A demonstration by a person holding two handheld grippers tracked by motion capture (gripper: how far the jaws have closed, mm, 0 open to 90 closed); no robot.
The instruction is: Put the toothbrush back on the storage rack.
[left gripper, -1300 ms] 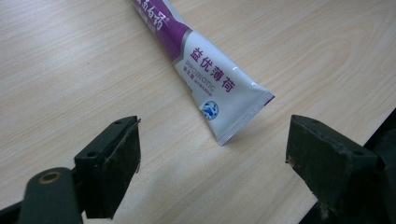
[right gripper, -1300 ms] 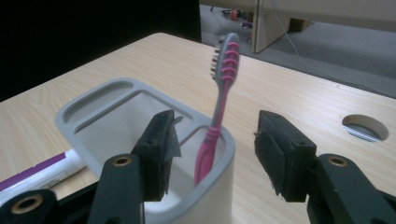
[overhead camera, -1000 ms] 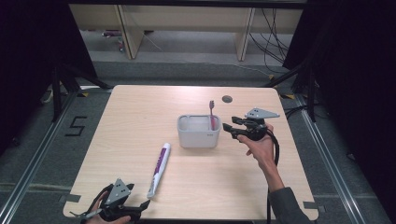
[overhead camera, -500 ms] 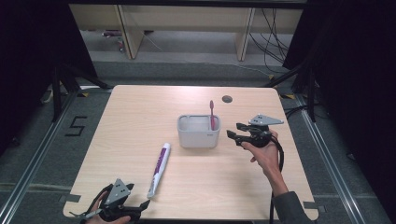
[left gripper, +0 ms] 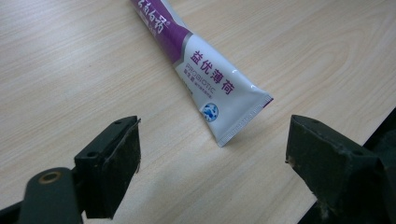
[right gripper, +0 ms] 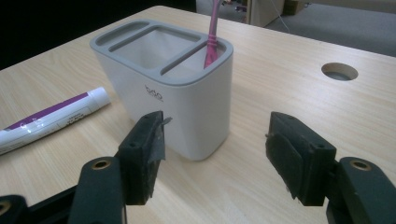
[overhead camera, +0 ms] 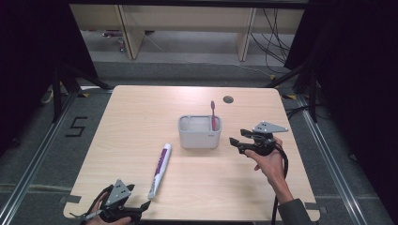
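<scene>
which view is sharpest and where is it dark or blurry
Left gripper view: sharpest, the print on the toothpaste tube reads crisply under even light. Right gripper view: the holder is sharp, the near jaws soft, the far left corner black. High view: soft and grainy, the table lit, its surroundings in deep shadow.

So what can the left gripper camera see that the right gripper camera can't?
The left gripper view alone shows the crimped flat end of the toothpaste tube, with its printed writing and a small blue picture, lying between the open jaws of the left gripper.

The right gripper view alone shows the white holder with its grey rim, the pink toothbrush standing in its narrow end slot, the round hole in the table, and the tube's cap end.

Both show the toothpaste tube, the wooden table and two open black jaws; the right gripper holds nothing.
</scene>
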